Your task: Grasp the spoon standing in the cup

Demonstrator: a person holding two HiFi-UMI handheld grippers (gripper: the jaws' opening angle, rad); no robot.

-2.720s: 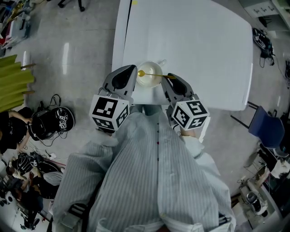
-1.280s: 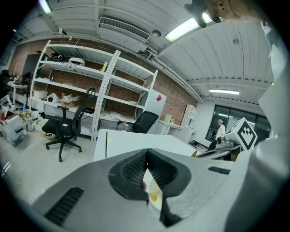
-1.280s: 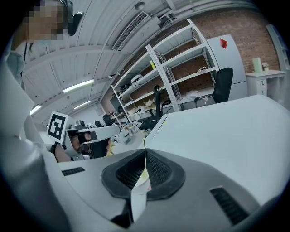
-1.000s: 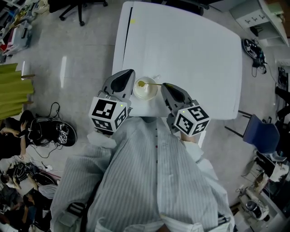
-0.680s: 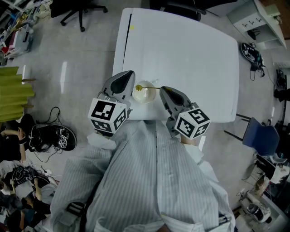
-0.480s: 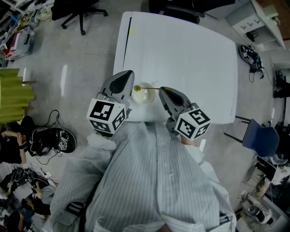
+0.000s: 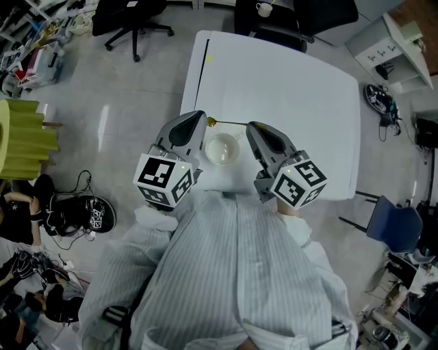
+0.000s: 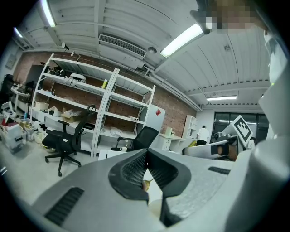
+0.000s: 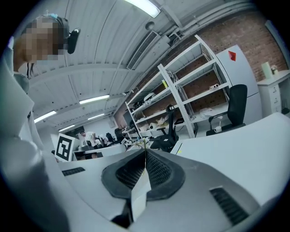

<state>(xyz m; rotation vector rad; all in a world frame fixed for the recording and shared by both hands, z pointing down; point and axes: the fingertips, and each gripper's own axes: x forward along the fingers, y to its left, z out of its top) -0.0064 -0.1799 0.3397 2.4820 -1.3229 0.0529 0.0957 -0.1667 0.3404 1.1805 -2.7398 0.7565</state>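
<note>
A white cup (image 7: 222, 149) stands near the front edge of the white table (image 7: 287, 75). A thin golden spoon (image 7: 229, 123) hangs level above and beyond the cup. My right gripper (image 7: 252, 127) is shut on its handle end. The spoon's bowl lies just off the tip of my left gripper (image 7: 200, 122), which is shut with nothing held. In the left gripper view the spoon bowl (image 8: 145, 184) shows below the closed jaws of the left gripper (image 8: 146, 156). In the right gripper view the right gripper (image 9: 145, 152) pinches the spoon, and a sliver of the spoon (image 9: 144, 144) pokes past the tips.
Black office chairs (image 7: 133, 14) stand beyond the table's far side. A blue chair (image 7: 393, 205) is at the right. Bags and cables (image 7: 75, 212) lie on the floor at the left, next to a green object (image 7: 20, 137). Shelving (image 8: 77, 104) lines the far wall.
Both grippers have risen. The spoon, which lay across the cup's rim in the right gripper, is now out of the cup and held above it.
</note>
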